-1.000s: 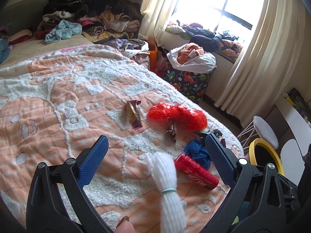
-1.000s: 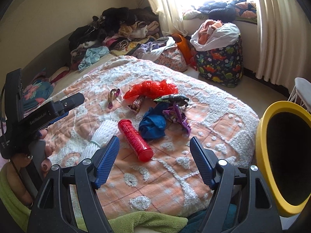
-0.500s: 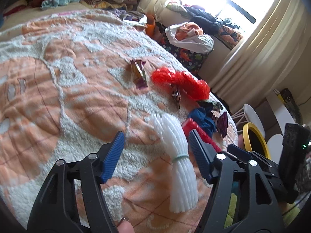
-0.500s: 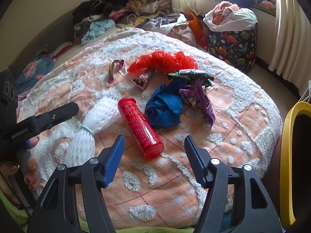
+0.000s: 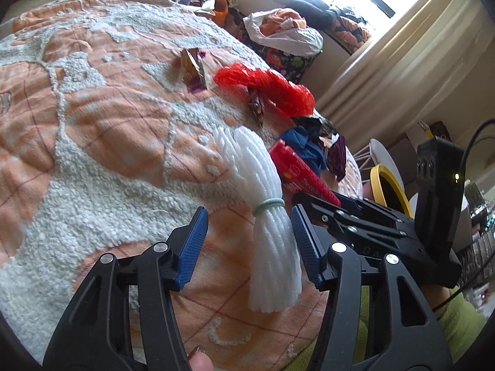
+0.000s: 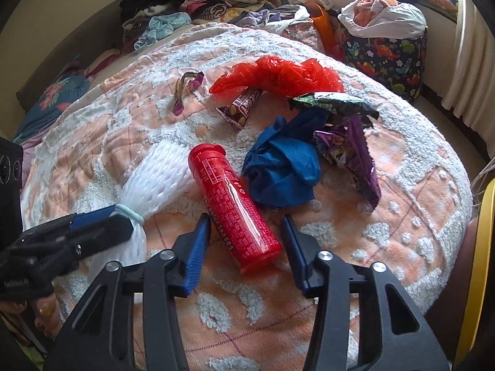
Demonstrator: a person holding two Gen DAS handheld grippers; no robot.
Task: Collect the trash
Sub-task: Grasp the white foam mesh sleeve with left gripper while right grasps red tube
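Observation:
A white foam net bundle (image 5: 269,216), tied with a pale band, lies on the orange-and-white bedspread (image 5: 102,130). My left gripper (image 5: 249,242) straddles its lower half, jaws closing, pads not pressing on it. A red tube can (image 6: 232,210) lies beside the white foam net bundle (image 6: 154,176). My right gripper (image 6: 246,242) has the can's near end between its blue pads, jaws closing, a gap still on each side. Farther back lie a red plastic bag (image 6: 278,74), a crumpled blue bag (image 6: 284,167), a brown snack wrapper (image 6: 244,108) and purple wrappers (image 6: 355,151).
A yellow-rimmed bin (image 5: 388,188) stands off the bed's right edge. A dinosaur-print laundry basket (image 6: 386,52) full of clothes sits by the curtained window. Piles of clothes (image 6: 201,0) cover the bed's far end. A small gold-purple wrapper (image 6: 185,89) lies apart.
Both grippers have dropped closer to the bed and narrowed. The left now straddles the foam net bundle; the right now straddles the red can's near end.

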